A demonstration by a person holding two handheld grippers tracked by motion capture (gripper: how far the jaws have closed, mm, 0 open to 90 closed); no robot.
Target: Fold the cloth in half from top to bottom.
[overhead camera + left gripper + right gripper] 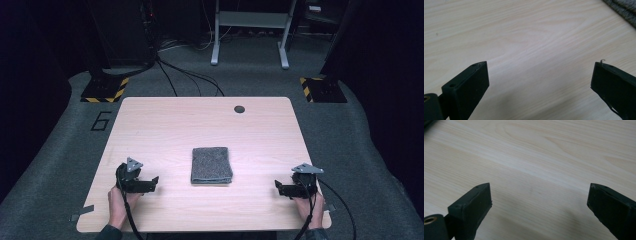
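Folded grey towel (211,165) lies flat at the centre of the frame on the light wooden table (165,125), well apart from both your tools. Your left gripper (148,184) rests at lower left, jaws spread wide over bare wood, the towel's edge at upper right of its own view. Your right gripper (283,188) rests at lower right, jaws equally wide, holding nothing.

The pale wood-grain rectangular table (165,125) carries a folded grey textured cloth (211,164) near its middle; a dark round hole (239,109) marks its far edge.
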